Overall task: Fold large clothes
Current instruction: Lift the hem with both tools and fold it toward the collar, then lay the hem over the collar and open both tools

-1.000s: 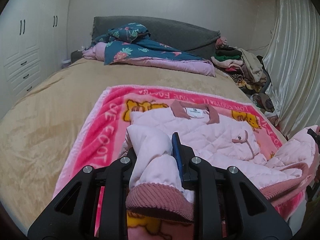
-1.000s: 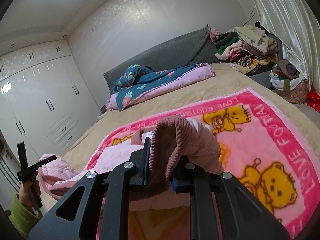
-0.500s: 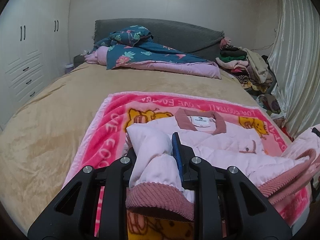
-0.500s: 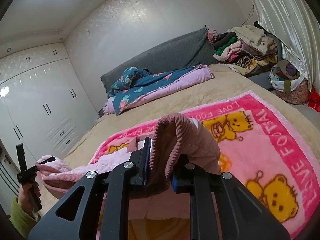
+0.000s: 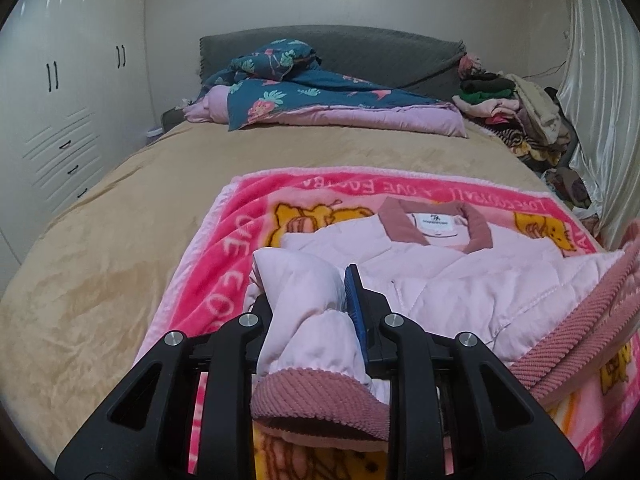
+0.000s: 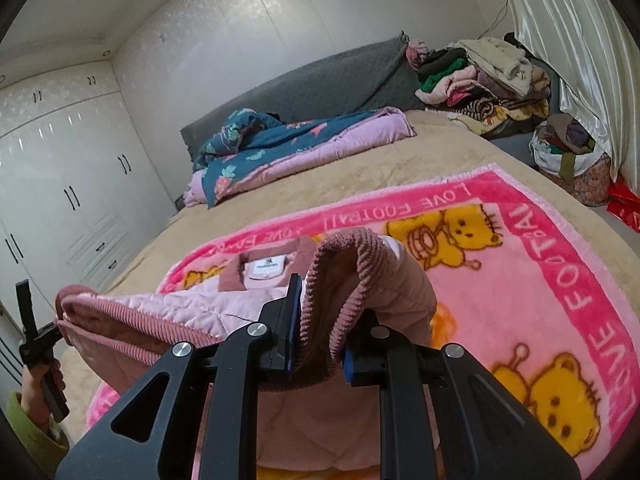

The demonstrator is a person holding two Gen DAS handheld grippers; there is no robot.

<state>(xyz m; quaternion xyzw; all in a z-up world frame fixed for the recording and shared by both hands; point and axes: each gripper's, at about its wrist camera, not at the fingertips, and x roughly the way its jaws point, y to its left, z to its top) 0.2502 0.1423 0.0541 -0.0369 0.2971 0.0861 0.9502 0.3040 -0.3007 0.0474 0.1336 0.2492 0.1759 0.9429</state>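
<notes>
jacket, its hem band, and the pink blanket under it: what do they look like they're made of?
Pink jacket: looks like soft, matte quilted padded fabric, judging by the stitch lines and puffiness. Hem band: ribbed knit or corduroy-like, showing parallel ridges, dusty rose. Pink blanket: plush fleece, probably synthetic, with a fuzzy nap, printed bears and lettering.

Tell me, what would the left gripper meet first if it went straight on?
Probably the pink jacket lying on the blanket, near its collar; the left gripper already holds its hem.
</notes>
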